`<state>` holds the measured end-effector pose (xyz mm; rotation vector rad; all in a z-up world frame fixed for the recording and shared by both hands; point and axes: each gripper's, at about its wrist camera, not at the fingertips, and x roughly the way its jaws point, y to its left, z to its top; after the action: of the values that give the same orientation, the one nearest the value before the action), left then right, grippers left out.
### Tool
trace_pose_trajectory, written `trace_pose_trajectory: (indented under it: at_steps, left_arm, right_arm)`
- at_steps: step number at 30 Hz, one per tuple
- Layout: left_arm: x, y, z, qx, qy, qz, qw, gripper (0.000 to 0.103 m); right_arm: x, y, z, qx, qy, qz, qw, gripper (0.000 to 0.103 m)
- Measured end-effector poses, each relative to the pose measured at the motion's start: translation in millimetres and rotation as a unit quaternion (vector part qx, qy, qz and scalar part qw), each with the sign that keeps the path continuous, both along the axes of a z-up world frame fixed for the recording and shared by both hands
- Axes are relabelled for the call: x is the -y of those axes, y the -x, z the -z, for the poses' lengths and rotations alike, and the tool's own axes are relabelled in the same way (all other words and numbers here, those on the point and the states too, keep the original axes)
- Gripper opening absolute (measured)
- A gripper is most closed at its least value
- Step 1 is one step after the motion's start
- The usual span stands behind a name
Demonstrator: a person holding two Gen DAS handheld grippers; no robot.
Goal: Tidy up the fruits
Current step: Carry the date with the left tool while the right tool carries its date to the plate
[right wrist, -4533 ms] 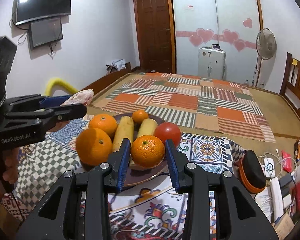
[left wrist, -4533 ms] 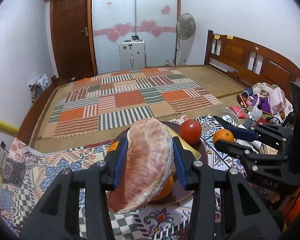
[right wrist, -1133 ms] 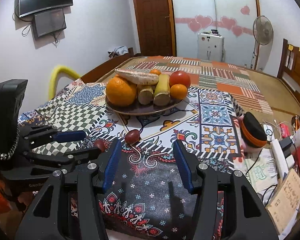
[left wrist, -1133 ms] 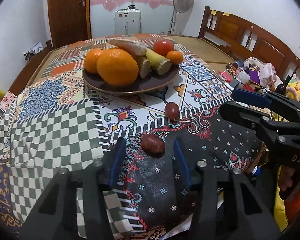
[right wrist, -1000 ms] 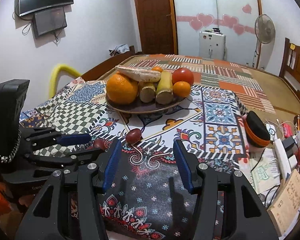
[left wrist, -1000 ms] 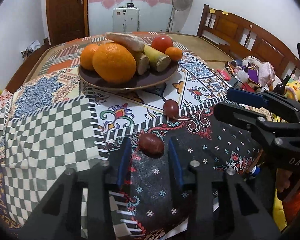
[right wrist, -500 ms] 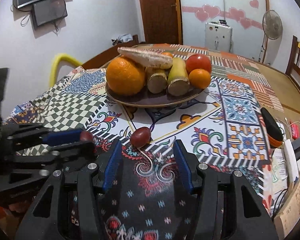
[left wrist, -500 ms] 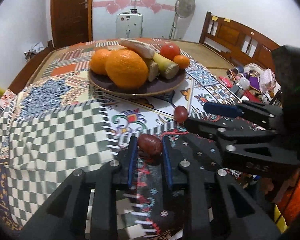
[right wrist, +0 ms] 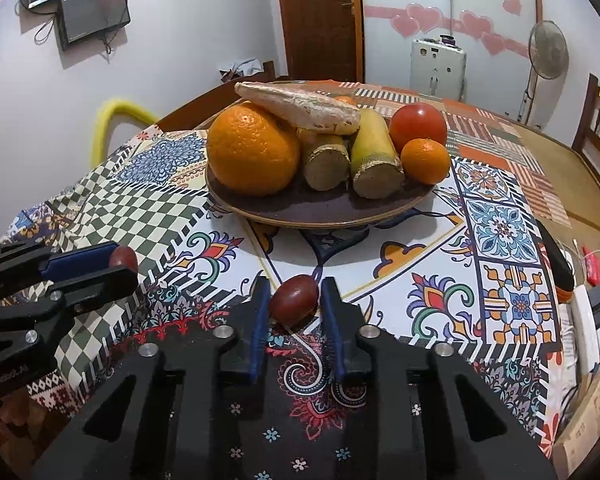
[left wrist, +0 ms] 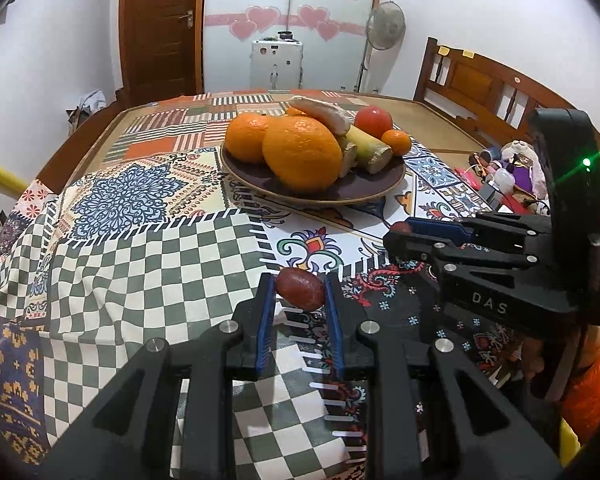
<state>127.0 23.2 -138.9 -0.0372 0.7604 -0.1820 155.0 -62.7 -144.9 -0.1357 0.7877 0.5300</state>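
Looking down my left gripper [left wrist: 300, 298], I see it shut on a small red fruit [left wrist: 300, 289], lifted over the patterned cloth [left wrist: 140, 264], near the plate [left wrist: 364, 196] of oranges. It could slip out, because it is round and smooth. Only this view shows the bed frame [left wrist: 484, 84]. From my right gripper [right wrist: 294, 300], I see it pinching a second red fruit [right wrist: 294, 299], close to the cloth; I cannot tell if it is lifted. Only this view shows the cut banana ends [right wrist: 376, 180].

Both grippers' fingers have closed, each on a red date [left wrist: 300, 289] [right wrist: 294, 294].
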Motion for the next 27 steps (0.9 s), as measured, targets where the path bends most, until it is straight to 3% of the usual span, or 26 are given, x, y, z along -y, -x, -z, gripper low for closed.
trace_pose_trajectory:
  at_steps: [17, 27]
  left_arm:
    - [12.9, -11.1, -26.4, 0.029, 0.006, 0.005, 0.9995, 0.024]
    - [34.2, -32.0, -39.4, 0.046, 0.008, 0.019, 0.9987, 0.024]
  right_arm:
    - [14.6, 7.0, -27.3, 0.038, -0.019, -0.002, 0.999, 0.02]
    - [25.3, -11.5, -45.2, 0.063, -0.029, 0.008, 0.998, 0.02]
